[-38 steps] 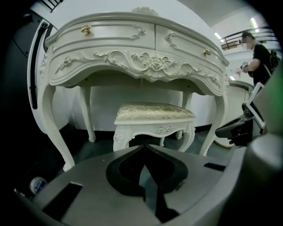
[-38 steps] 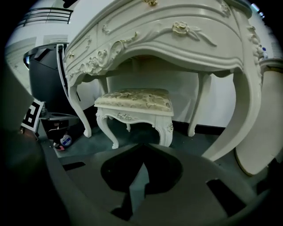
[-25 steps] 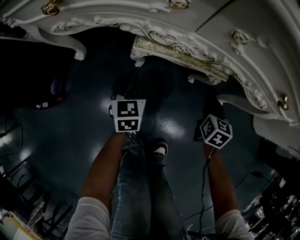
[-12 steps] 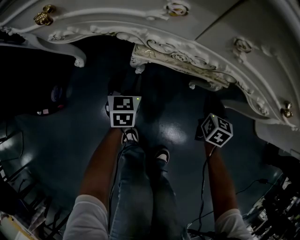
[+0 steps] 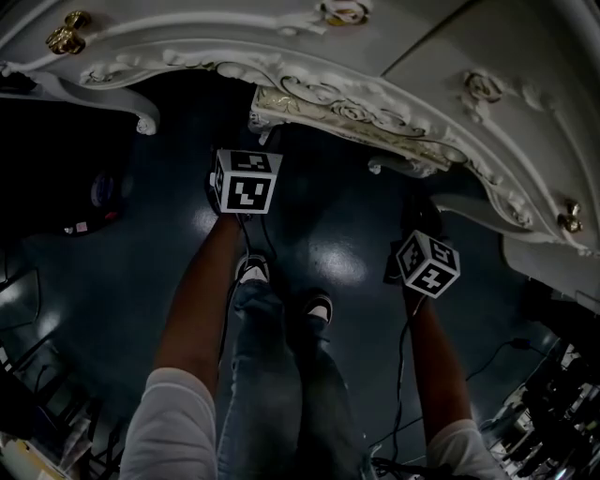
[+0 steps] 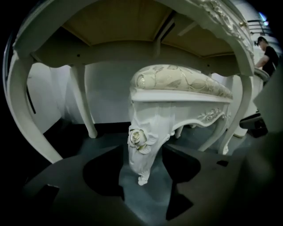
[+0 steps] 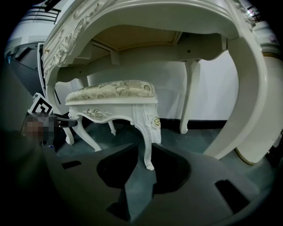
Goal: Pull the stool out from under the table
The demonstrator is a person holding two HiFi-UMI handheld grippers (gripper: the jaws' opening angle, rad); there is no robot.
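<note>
from the head view, jaws masked by marker cubes, stool [image 6: 181,81] mostly tucked beneath the table [image 6: 44,48]. left forearm [image 5: 202,291] and right forearm [image 5: 436,347] stretched toward the stool, angled down. left gripper [image 6: 141,146] just opened wide astride the stool's near leg [image 6: 143,128], pads clear; right gripper [image 7: 145,145] just opened narrowly, another leg [image 7: 148,128] between. dark glossy floor [image 5: 337,244] below.

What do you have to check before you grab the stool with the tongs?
1. Stool under the table, not yet pulled: ok.
2. Left tongs open: ok, they have just been opening and stand wide.
3. Right tongs open: ok, just been opening too, narrower gap.
4. Left aim: ok, the left leg lines up in the gap, untouched.
5. Right aim: ok, the right leg lines up; whether the tips reach it, cannot tell.
6. Room to pull: not ok, the person's shoes stand close behind the tongs; step back.
</note>
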